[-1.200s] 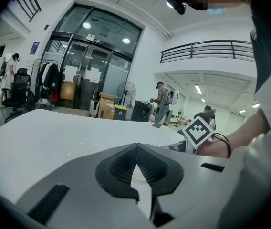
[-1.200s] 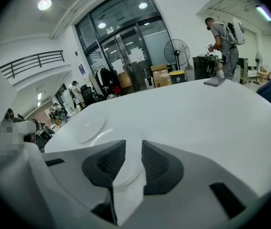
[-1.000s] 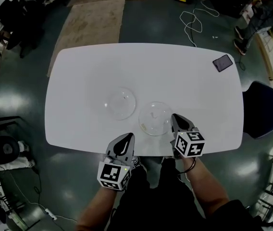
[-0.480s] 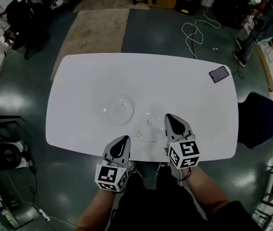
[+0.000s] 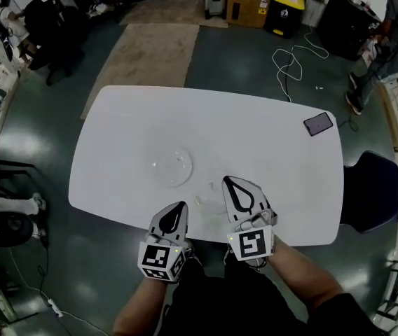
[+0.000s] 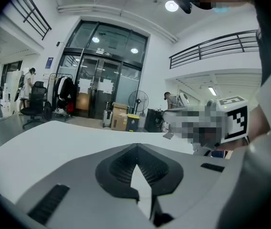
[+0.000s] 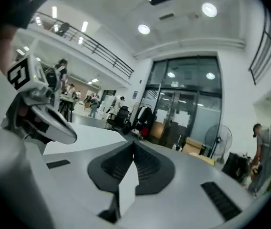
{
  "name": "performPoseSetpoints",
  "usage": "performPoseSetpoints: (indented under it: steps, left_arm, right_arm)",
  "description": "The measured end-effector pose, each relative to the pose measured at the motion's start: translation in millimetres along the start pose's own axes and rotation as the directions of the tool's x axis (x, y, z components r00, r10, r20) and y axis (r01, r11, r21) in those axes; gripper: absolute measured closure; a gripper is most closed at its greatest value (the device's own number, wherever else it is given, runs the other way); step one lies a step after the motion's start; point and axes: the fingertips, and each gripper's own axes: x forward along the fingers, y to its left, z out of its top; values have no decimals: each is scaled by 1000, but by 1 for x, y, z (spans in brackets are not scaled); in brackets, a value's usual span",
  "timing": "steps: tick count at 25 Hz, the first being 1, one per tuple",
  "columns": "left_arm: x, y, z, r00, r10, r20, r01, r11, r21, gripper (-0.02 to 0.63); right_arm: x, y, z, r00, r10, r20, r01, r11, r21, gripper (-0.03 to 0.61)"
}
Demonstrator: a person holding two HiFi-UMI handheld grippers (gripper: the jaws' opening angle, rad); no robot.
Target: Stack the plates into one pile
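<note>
Two clear glass plates lie on the white table (image 5: 255,124). One plate (image 5: 171,166) sits left of centre. The other plate (image 5: 208,199) shows only faintly near the front edge, partly hidden under my right gripper (image 5: 231,182). That gripper hangs raised above the table, shut, with nothing seen between its fingers (image 7: 134,146). My left gripper (image 5: 179,207) hovers at the table's front edge, also shut and empty (image 6: 136,148). Each gripper view looks level across the tabletop and shows no plate. The right gripper's marker cube (image 6: 232,119) appears in the left gripper view.
A dark phone (image 5: 318,124) lies at the table's far right corner. A blue chair (image 5: 369,187) stands at the right end and a black stool (image 5: 6,228) at the left. Cables, boxes and a yellow bin (image 5: 285,9) sit on the floor beyond. A person (image 5: 394,26) stands far right.
My right gripper has risen, rolled and shifted left, so it now covers part of the near plate. The left gripper has lifted slightly. Both plates stay where they lay.
</note>
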Motion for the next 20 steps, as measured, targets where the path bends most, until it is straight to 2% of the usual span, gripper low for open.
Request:
performPoseSetpoints:
  steps: [1,4,7,11,20]
  left_arm:
    - [-1,-1,1,1000,9,3,-9,1000,2,597]
    - [-4,-1,7,999,39,14,-39,999,2,597]
    - [-4,-3,10,997,68,26,-68,998,1,597]
    - [-5,-4,12,993,113,43,-113,994,6,597]
    - [-18,-9,13,975,217,57,-217,976,-2,597]
  right_arm:
    - [-1,4,3,1000,23,15,-23,1000,-8,560]
    - [-1,7,3,995,102,-4,-101,992,73,560]
    - [2,3,4,988,153,9,-154,983,96,561]
    - [3,5,-3,979,206,-13,-199,962,189,561]
    - [4,4,-15,956,292,0,-281,918,281,561]
